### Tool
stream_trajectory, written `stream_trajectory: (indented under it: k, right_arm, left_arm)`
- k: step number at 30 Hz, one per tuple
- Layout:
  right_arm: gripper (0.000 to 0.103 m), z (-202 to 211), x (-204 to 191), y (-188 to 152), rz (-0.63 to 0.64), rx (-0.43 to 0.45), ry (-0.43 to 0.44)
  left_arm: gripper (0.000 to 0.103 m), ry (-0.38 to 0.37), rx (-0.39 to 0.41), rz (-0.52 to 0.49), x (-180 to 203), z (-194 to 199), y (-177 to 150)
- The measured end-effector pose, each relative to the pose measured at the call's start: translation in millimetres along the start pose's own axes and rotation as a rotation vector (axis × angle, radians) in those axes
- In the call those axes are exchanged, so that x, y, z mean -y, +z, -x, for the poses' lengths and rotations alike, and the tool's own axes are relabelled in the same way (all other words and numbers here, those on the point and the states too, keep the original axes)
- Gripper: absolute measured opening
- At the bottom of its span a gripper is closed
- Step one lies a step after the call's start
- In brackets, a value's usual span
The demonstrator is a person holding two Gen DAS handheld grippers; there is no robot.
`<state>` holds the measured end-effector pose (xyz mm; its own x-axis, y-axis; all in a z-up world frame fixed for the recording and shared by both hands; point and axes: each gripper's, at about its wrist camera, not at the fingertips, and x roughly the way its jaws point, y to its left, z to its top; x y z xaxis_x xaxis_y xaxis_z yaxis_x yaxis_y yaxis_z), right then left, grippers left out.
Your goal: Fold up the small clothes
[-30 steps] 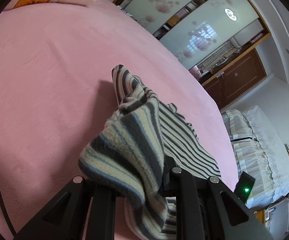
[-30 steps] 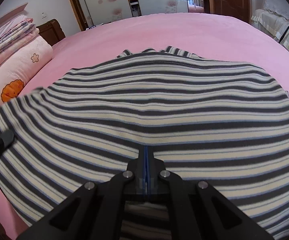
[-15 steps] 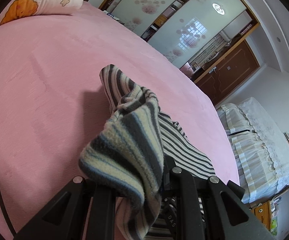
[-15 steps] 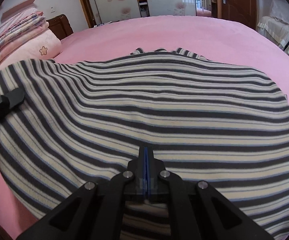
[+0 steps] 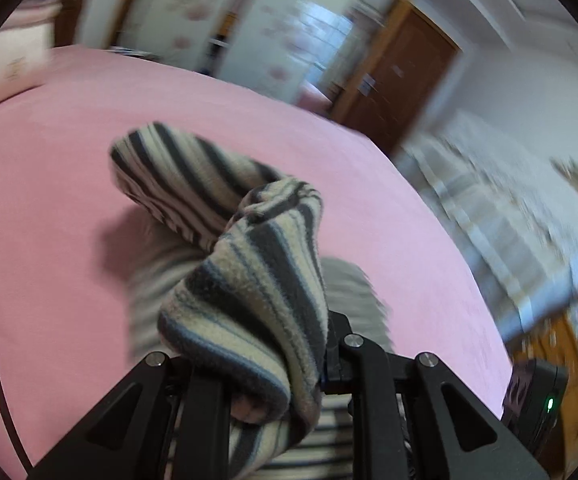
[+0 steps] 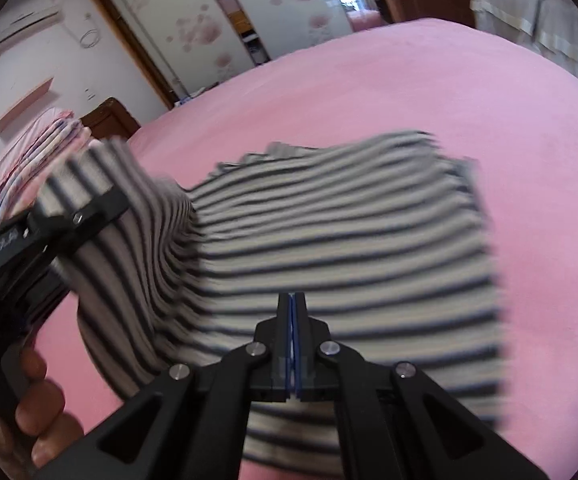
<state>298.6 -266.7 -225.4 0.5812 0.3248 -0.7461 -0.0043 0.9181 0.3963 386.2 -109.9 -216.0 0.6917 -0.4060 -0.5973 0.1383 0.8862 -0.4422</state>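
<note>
Right wrist view shows the right gripper [image 6: 292, 300] pinched together on the striped garment's [image 6: 349, 248] near edge above the pink bed [image 6: 409, 92], the left gripper [image 5: 285, 344] clamping a bunched corner, which could slip and skew the fold.

Soft daylight from the window [image 5: 317, 20], room evenly bright, no glare. Heavy motion blur: background smeared in the left view, striped garment [image 6: 329, 240] streaky in the right (black claw frames stay sharp). Faint shadow on the pink bed [image 5: 69, 200] under the cloth. Fisheye bending, dark vignette corners.
</note>
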Motion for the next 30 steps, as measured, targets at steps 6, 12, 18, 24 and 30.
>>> stream_trajectory:
  k: [6, 12, 18, 24, 30]
  right_arm:
    - [0.000, 21.6, 77.4, -18.8, -0.121, -0.035, -0.042]
    - [0.003, 16.0, 99.2, -33.5, -0.151, -0.072, -0.055]
    - [0.003, 19.0, 83.0, -28.8, -0.084, -0.051, -0.100]
    - [0.018, 44.5, 81.7, -24.1, -0.083, -0.003, -0.076]
    - [0.043, 70.7, 72.3, -21.9, -0.108, 0.033, 0.036]
  left_arm:
    - [0.015, -0.040, -0.212, -0.257, 68.5, -43.2, -76.0]
    - [0.020, 0.006, -0.235, -0.345, 63.6, -41.5, -95.0]
    - [0.036, -0.011, -0.237, -0.444, 68.9, -12.7, -104.4]
    - [0.057, -0.032, -0.195, -0.359, 43.5, 42.1, -107.1]
    - [0.057, -0.092, -0.262, -0.009, -37.2, 57.8, -106.0]
